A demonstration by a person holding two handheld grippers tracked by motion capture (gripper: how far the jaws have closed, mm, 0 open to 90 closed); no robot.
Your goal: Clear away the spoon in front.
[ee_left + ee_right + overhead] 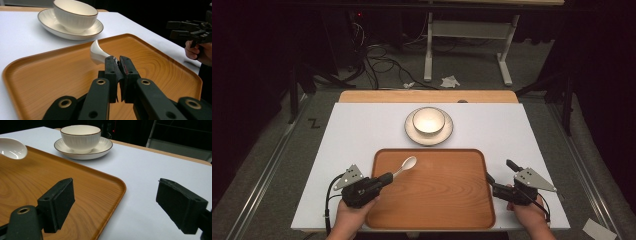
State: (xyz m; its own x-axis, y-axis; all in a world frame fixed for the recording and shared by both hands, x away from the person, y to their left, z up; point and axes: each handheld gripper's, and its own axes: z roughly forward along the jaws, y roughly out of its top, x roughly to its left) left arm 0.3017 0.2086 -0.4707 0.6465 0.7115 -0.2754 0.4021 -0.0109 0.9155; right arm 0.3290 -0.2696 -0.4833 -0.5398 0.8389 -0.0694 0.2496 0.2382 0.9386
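Spoon (406, 164) business, sorted from biggest to smallest, every place reckoned from the wooden tray (447, 210). Beneath the tray, spread wide on all sides: white table top (362, 125), a strip of bare wood along its far edge. Then the tray itself, rounded corners, raised rim, lying at the near middle of the white surface. Beyond the tray's far rim, just clear of it: cream saucer (412, 134) with a dark edge line, and seated in the saucer a ribbed cream bowl (428, 120), upright. At the tray's near left corner: left gripper (386, 177), held in a hand, reaching in over the rim, jaws clamped tight on the spoon's handle; in the left gripper view the pads (127, 67) pinch the handle between them. At the tray's right rim, outside it and over the white surface: right gripper (488, 179), jaws spread wide with nothing between them; in the right gripper view one pad (60, 202) over the tray's corner, the other over the white top. Smallest: the white spoon, bowl end over the tray's far left part, pointing toward the saucer, handle end hidden in the left jaws; touching the wood or raised off it, impossible to tell.
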